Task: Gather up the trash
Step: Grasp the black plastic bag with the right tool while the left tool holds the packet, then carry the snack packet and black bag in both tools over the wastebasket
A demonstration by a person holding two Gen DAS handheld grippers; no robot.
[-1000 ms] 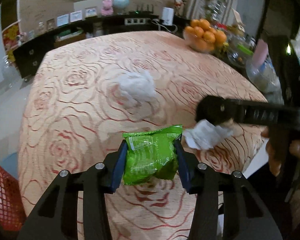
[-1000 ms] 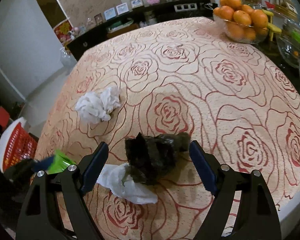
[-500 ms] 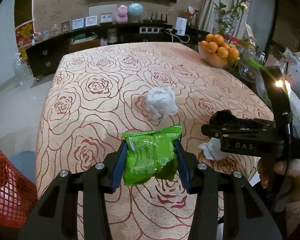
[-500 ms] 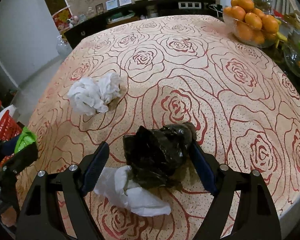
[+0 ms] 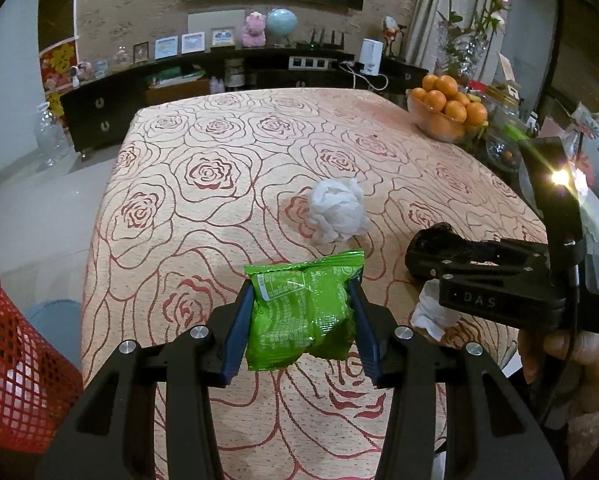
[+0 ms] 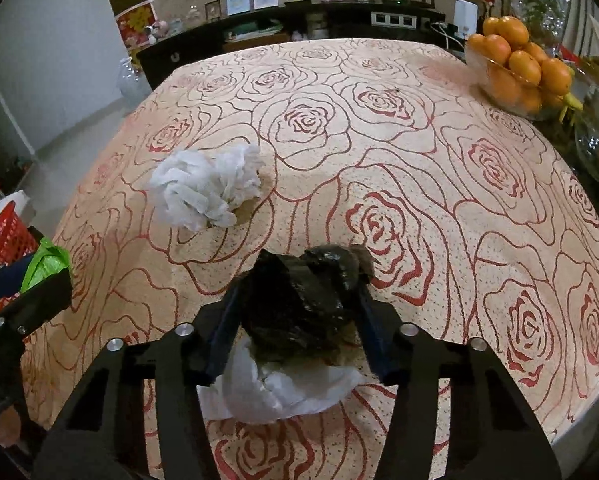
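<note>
A green snack packet (image 5: 299, 312) hangs just above the rose-patterned table (image 5: 203, 220), with my left gripper (image 5: 303, 292) shut on it. My right gripper (image 6: 301, 288) is closing its jaws around a crumpled black plastic bag (image 6: 295, 320), and both pads press its sides. The bag lies partly on a flat white tissue (image 6: 275, 392) near the table's front edge. A balled white tissue (image 6: 205, 188) sits loose further in, also seen as the ball (image 5: 337, 216) in the left wrist view. That view shows the right gripper (image 5: 427, 252) side-on, held by a hand.
A red mesh basket (image 5: 7, 360) stands on the floor off the table's left side. A glass bowl of oranges (image 6: 515, 76) and other glassware crowd the far right corner. A dark sideboard with frames and ornaments runs along the back wall.
The right jaws have closed in from wide apart onto the black bag. The left gripper has kept its hold on the green packet and has drawn back a little from the table.
</note>
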